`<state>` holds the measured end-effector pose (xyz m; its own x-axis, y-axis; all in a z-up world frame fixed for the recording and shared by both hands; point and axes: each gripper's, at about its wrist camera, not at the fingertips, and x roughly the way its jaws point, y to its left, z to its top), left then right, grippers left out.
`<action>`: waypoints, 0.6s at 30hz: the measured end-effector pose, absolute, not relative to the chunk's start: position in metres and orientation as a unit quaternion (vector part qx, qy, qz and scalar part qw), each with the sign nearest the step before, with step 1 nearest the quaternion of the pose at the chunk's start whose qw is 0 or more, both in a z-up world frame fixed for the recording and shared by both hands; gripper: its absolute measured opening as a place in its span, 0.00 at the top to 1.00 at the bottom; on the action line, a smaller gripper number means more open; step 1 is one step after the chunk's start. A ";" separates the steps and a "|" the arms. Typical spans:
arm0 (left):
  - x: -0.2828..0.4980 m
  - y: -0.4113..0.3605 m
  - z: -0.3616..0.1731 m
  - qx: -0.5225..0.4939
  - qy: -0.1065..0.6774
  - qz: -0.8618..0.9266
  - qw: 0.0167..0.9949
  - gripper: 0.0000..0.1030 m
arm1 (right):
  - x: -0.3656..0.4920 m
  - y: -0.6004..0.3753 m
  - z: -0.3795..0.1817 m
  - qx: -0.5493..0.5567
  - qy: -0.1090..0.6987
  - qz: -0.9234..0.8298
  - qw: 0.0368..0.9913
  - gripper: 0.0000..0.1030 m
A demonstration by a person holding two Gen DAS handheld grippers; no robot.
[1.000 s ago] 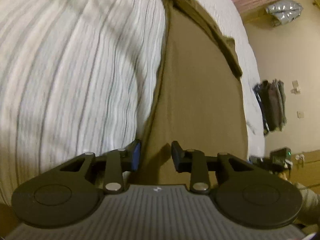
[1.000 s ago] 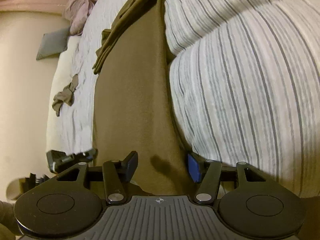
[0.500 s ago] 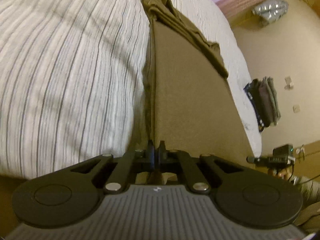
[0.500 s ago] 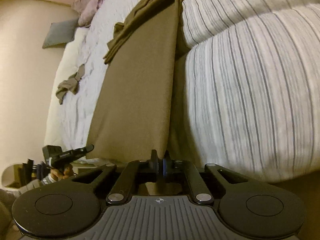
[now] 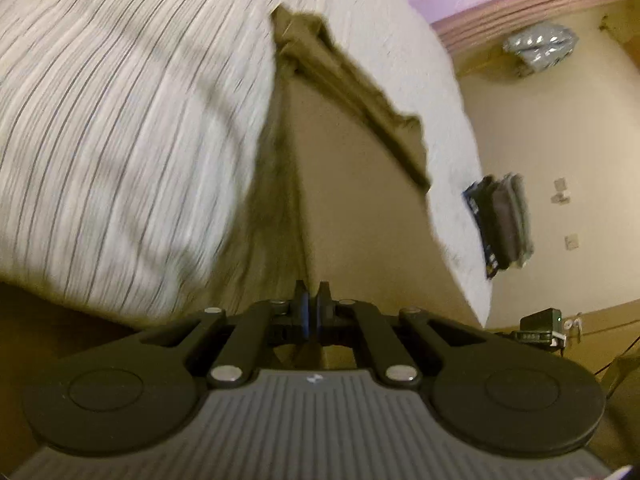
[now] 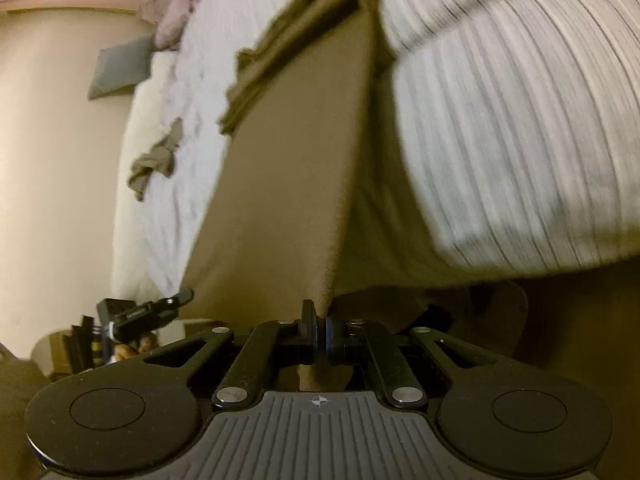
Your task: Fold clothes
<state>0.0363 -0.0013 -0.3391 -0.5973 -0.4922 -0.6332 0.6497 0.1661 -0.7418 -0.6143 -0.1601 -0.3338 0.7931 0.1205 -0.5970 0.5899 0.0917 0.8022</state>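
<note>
An olive-brown garment lies stretched lengthwise over the striped bed, its far end bunched up. My left gripper is shut on the near hem at one corner. My right gripper is shut on the other near corner of the same garment, and the cloth rises taut from both pinches. The other gripper shows at the left edge of the right wrist view and at the right edge of the left wrist view.
The striped bedspread bulges beside the garment. A small crumpled cloth, a grey pillow and a pinkish cloth lie further up the bed. Dark folded clothes sit at the bed's far side.
Both grippers went from open astride the hem to shut on it, and have since lifted and pulled the near end of the garment back toward me.
</note>
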 end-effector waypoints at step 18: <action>0.056 -0.318 -0.370 -0.048 0.627 -0.612 0.480 0.95 | -0.526 -0.420 -0.326 0.631 0.174 -0.316 0.687 0.97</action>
<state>0.0562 -0.3177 -0.3701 -0.5347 -0.6477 -0.5428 0.5277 0.2457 -0.8131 -0.5263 -0.4195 -0.3263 0.7406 -0.2148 -0.6367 0.6527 0.0049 0.7576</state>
